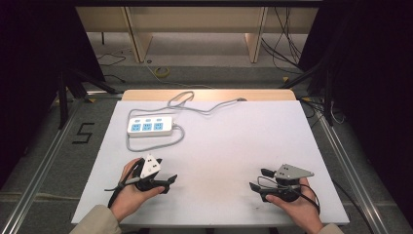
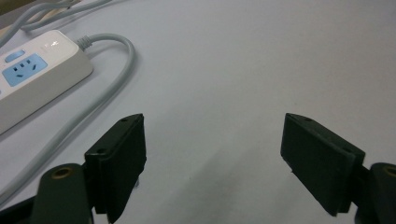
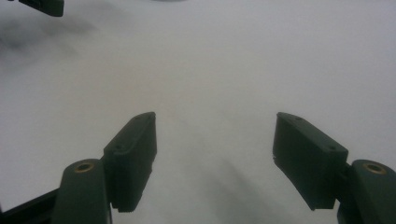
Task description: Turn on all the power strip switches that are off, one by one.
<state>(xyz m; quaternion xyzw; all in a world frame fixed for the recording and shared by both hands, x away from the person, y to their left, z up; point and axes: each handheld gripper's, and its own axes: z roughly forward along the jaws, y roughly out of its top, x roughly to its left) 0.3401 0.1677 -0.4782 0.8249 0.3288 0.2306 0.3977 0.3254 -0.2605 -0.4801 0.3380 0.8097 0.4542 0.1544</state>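
Nearest the camera, the left gripper rests low on the white bench, fingers released and empty. Beyond it lies the power strip, well apart. Rightward, the right gripper is likewise spread, empty.

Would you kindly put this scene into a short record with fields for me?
Surface: white rectangular tabletop
Object: white plastic power strip with three blue sockets, lying flat toward the far left
Cable: grey cord looping round the strip and trailing to the far edge
Left gripper: jaws open, nothing between them, near the front edge
Right gripper: jaws open, nothing between them, near the front edge
Contact: neither gripper touches the strip
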